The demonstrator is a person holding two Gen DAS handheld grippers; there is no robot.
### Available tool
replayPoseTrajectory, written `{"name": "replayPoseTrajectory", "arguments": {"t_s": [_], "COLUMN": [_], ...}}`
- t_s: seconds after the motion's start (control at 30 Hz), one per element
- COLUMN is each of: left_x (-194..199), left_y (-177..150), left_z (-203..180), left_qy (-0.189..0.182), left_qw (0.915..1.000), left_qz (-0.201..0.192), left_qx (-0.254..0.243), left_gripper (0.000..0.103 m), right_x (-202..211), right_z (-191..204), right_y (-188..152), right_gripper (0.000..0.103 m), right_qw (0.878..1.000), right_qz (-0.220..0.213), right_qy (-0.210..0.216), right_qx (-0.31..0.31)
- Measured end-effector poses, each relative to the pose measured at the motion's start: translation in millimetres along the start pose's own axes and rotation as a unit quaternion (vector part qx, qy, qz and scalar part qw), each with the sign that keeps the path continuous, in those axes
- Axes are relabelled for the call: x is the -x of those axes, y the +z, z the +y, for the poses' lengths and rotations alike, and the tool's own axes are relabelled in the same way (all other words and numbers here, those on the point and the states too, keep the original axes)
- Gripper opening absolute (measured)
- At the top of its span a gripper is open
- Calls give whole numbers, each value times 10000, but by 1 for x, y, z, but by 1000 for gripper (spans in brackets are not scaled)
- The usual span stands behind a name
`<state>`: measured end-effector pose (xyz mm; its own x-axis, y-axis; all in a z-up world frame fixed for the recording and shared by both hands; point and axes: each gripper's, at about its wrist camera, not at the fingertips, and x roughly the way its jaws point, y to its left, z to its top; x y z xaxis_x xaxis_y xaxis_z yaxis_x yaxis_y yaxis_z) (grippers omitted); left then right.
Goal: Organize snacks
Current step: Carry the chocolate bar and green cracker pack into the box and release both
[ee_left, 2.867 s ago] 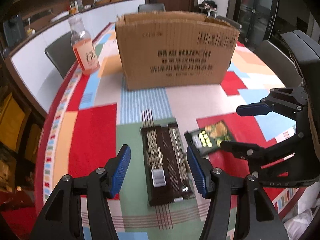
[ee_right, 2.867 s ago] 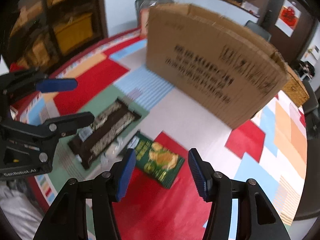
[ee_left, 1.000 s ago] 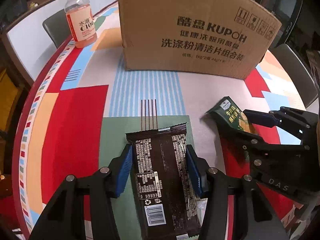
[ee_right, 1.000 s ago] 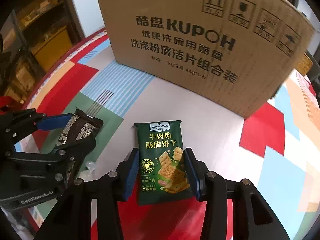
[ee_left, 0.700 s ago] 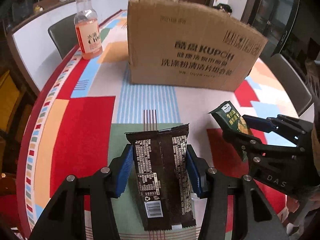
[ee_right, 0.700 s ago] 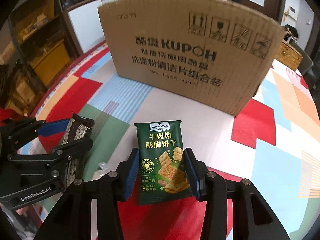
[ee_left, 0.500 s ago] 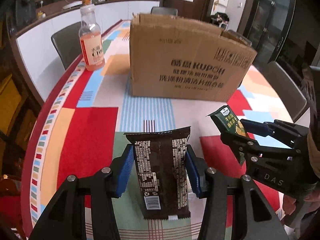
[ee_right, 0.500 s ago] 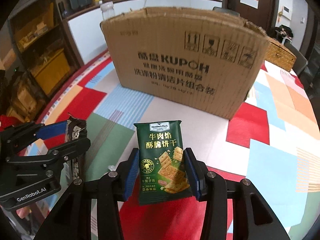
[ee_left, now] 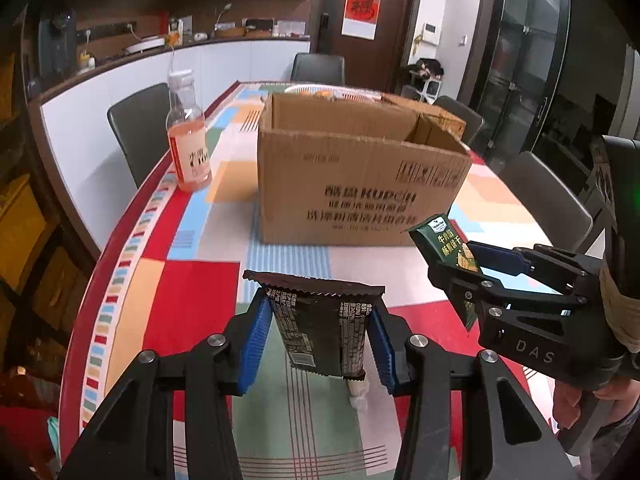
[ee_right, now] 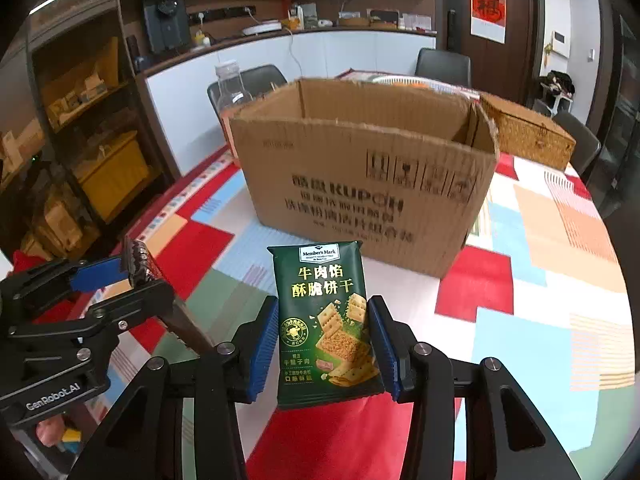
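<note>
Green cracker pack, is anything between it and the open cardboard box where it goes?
Nothing visible: past the green cracker pack in the right tool lies bare tablecloth, then the cardboard box, open on top.

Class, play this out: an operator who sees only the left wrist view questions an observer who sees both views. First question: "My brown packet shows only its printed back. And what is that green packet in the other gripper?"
Observer: The right wrist view shows the green packet's front: a Member's Mark label and pictured crackers.
Operator: Is the right gripper closed on it?
Observer: Yes, the right gripper has both blue pads pressed on the packet's side edges.
Operator: How does my brown packet look from there?
Observer: Edge-on: the brown packet is clamped in the left gripper, clear of the table.
Operator: What lies behind the cardboard box?
Observer: Behind the cardboard box, at its right, sits a woven basket.
</note>
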<state>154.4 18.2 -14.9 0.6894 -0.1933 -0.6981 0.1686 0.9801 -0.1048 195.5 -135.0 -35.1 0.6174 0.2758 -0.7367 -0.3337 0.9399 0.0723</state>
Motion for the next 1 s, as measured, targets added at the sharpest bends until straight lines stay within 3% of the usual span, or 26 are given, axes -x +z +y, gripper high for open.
{"name": "replayPoseTrajectory", "arguments": {"t_s": [0.37, 1.0], "left_x": [14, 27], "left_y": [27, 111], "left_z": [-4, -19], "left_qy": [-44, -82], "left_qw": [9991, 9911], "left_qz": [-419, -1282], "left_qx": [-81, -344], "left_gripper": [46, 46], "right_x": [20, 55], "right_z": [-1, -19], "right_y": [22, 91], "right_gripper": [46, 46], "right_qw": [9991, 9911], "right_qz": [-412, -1314], "right_qy": [12, -180], "right_qx": [-43, -138]}}
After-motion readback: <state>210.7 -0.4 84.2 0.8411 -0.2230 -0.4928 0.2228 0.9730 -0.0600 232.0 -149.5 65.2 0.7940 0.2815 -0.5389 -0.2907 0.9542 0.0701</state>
